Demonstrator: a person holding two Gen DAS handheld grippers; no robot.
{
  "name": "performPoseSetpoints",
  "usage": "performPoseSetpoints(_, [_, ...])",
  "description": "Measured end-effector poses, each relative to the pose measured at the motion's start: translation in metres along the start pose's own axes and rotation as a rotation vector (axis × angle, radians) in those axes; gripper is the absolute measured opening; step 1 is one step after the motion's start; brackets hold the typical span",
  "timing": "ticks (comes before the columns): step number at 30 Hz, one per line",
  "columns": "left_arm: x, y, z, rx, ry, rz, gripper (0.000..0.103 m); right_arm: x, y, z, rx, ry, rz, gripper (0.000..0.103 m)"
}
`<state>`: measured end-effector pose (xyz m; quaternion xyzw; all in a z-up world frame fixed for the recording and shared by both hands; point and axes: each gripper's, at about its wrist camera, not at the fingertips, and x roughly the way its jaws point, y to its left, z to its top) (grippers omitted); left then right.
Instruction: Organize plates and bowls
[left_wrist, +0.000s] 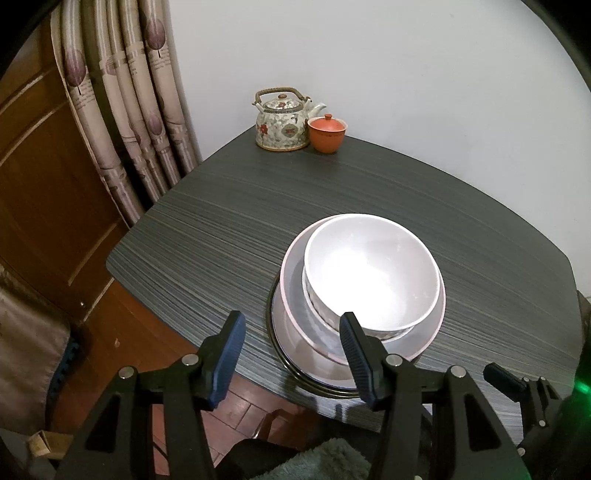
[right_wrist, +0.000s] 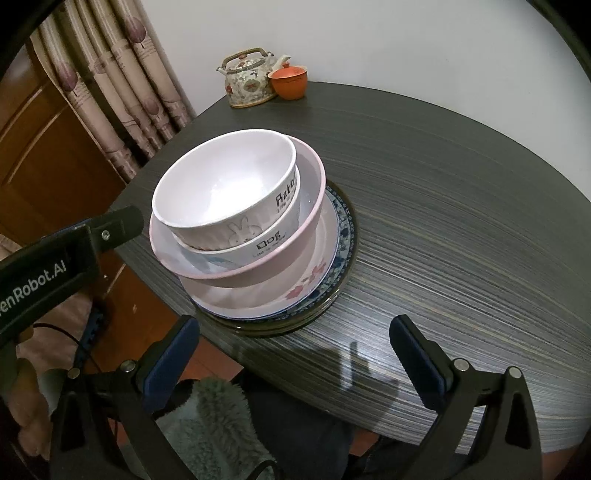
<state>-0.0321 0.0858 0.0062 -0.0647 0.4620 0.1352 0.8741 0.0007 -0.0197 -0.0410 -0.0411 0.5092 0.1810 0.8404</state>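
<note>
Two bowls (right_wrist: 225, 192) sit nested on stacked plates (right_wrist: 321, 280) near the counter (right_wrist: 461, 221) front edge, teapot (right_wrist: 249, 79) well behind. Left hand-held gripper (left_wrist: 291, 354) half open, seemingly empty; right hand-held gripper (right_wrist: 295, 354) wide open, empty.

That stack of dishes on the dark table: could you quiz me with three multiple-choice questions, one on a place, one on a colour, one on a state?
1. Where does the flowered ceramic teapot stand?
A beside the stack
B at the table's far edge
C on the floor

2. What colour is the small lidded cup?
A orange
B green
C black

3. The right tool is:
A gripping a bowl
B open, holding nothing
C out of view

Answers: B, it stands against the wall; A, it is orange clay; B, both fingers stand apart over bare striped dark table.
</note>
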Motion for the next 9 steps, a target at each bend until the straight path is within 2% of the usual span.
performPoseSetpoints(9, [0.0025, 0.0029, -0.0010, -0.005, 0.009, -0.002, 0.054, 0.0015, -0.0016, 0.0033, 0.006, 0.000, 0.001, 0.102])
